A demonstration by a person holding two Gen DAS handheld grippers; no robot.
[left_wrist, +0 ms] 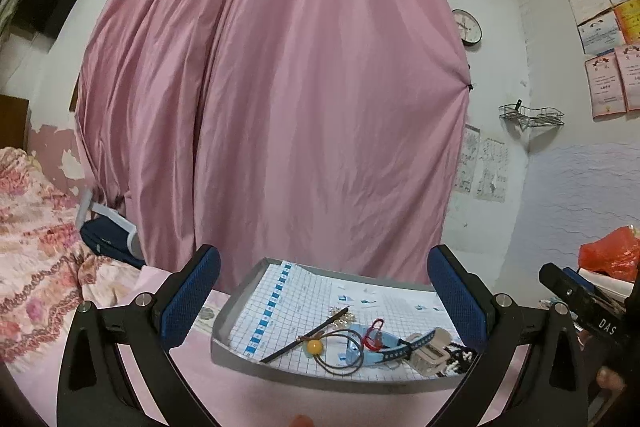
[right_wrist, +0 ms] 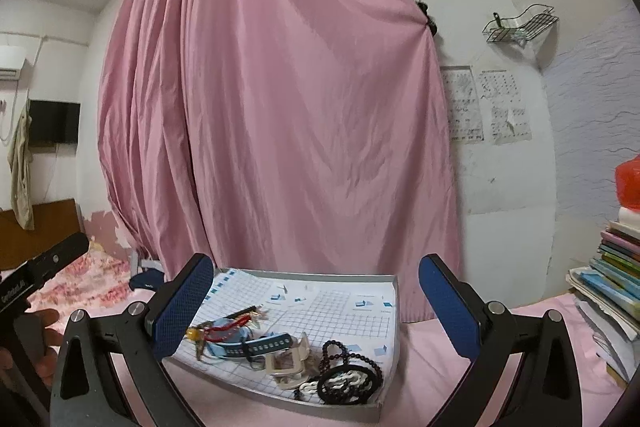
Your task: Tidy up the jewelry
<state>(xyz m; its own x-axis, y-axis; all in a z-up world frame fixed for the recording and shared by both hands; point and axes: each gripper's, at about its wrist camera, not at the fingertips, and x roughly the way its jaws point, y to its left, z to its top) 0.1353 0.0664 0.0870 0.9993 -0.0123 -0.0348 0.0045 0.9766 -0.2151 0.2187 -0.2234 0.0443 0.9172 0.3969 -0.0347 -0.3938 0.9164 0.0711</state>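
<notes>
Start of sorting; nothing picked yet. My left hand-held gripper point(left_wrist: 324, 301) spread wide, empty, hovering over near edge of tray point(left_wrist: 240, 357) on pink counter point(left_wrist: 224, 391). My right hand-held gripper point(right_wrist: 316, 305) likewise released, empty. Jewelry heaped in tray's near half: hair stick point(left_wrist: 306, 333), yellow-bead tie point(left_wrist: 314, 347), blue band point(right_wrist: 266, 341), black beads point(right_wrist: 360, 349). All below and between my fingers, untouched. Next: choose 1 piece, descend, close gently; pile tangled, so 2 may lift together.

- Matt grey metal tray point(left_wrist: 236, 354), lined with gridded paper point(left_wrist: 280, 303).
- Glossy yellow bead point(left_wrist: 314, 347) at 6 o'clock.
- Sheeny pink cloth curtain point(left_wrist: 280, 107) at 12 o'clock.
- Textured blue gripper pads point(left_wrist: 188, 299).
</notes>
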